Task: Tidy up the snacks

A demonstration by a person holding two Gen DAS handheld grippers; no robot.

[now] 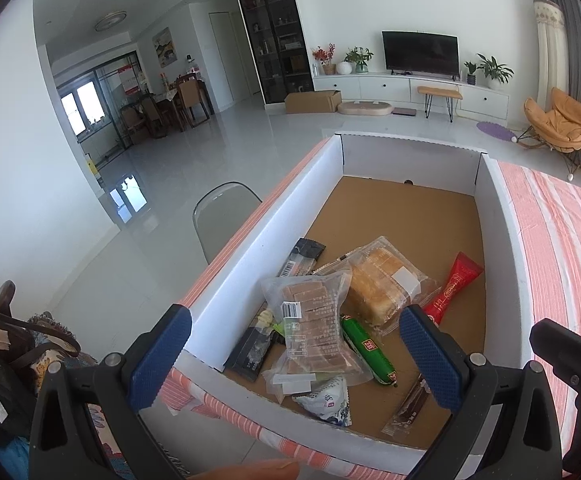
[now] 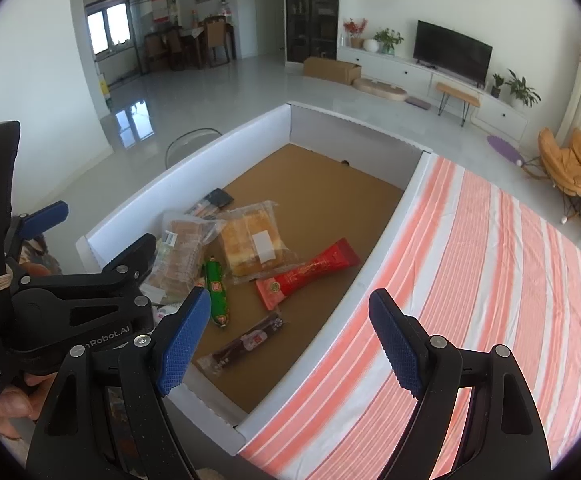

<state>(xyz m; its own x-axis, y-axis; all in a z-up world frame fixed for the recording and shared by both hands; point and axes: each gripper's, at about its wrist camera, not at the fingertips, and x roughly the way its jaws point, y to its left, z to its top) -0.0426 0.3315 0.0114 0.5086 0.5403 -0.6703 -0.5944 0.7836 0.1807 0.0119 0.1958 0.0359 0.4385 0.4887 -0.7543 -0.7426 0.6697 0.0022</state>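
Note:
A white-walled cardboard box [image 1: 270, 220] [image 2: 194, 156] with a brown floor lies on the table. Inside it are a clear bag of brown biscuits [image 1: 314, 320] [image 2: 182, 244], a bagged bread loaf [image 1: 382, 280] [image 2: 250, 240], a red packet [image 1: 454, 288] [image 2: 310, 272], a green sausage [image 1: 366, 348] [image 2: 216, 288], a brown bar [image 1: 410, 404] [image 2: 246, 340], a black packet [image 1: 250, 348] and a white-blue packet [image 1: 326, 400]. My left gripper [image 1: 296, 356] [image 2: 94, 232] hovers open over the box's near left end, touching nothing. My right gripper [image 2: 290, 344] stands open above the box's right wall, empty.
A pink-and-white striped cloth [image 2: 490, 260] [image 1: 550, 220] covers the table right of the box. A grey chair [image 1: 222, 212] stands beyond the left table edge, and a bag [image 1: 10, 340] sits on a seat at the near left. A hand [image 2: 14, 400] holds the left gripper.

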